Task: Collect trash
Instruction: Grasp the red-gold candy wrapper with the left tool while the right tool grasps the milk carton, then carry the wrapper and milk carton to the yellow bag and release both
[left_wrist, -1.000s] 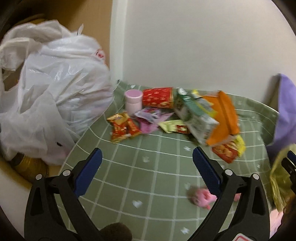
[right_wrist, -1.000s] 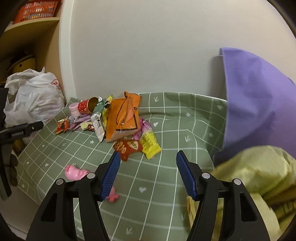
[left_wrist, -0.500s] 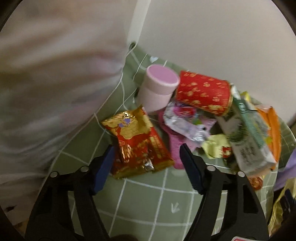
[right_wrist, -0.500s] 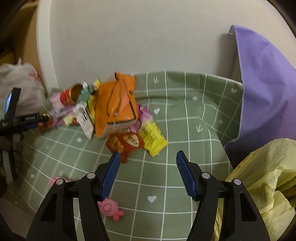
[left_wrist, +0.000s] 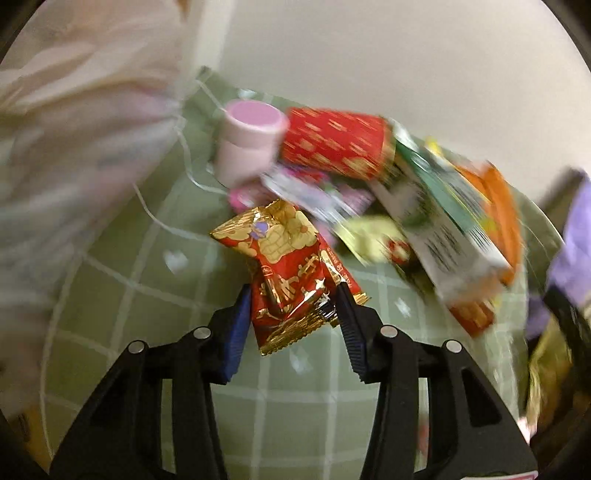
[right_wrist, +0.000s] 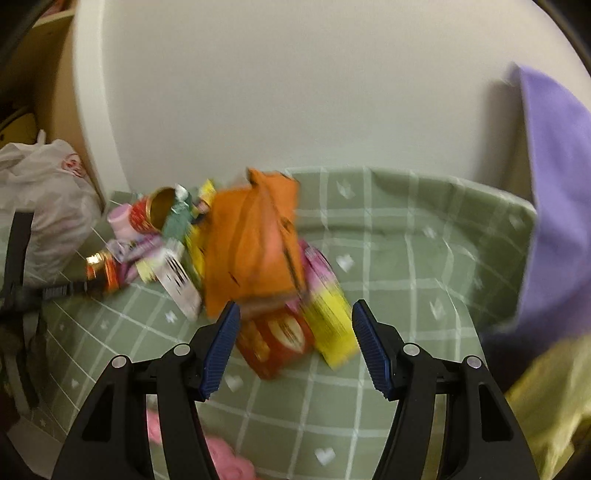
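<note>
Pinching the red-and-gold snack wrapper (left_wrist: 291, 266) is the step in hand: the left gripper (left_wrist: 291, 299) is closed on its lower half, and the foil appears raised off the green checked cloth (left_wrist: 122, 280) at the near edge of the trash pile. For the step to be done well, the squeeze should be kept firm, since crinkled foil is judged likely to slip, and the wrapper should be carried clear of the pink-lidded tub (left_wrist: 251, 144) and the red paper cup (left_wrist: 332, 142) so neither is knocked. The right gripper (right_wrist: 295, 332) is held spread and empty, its fingers framing a red packet (right_wrist: 275, 341) and a yellow packet (right_wrist: 330, 321) in front of the orange bag (right_wrist: 255, 243). The red cup lies on its side, its gold interior looking empty. A white plastic bag (right_wrist: 40, 199) bulges beside the cloth, its contents hidden. A yellow bag (right_wrist: 546, 402) lies at the right; whether it is meant for the trash cannot be told.
</note>
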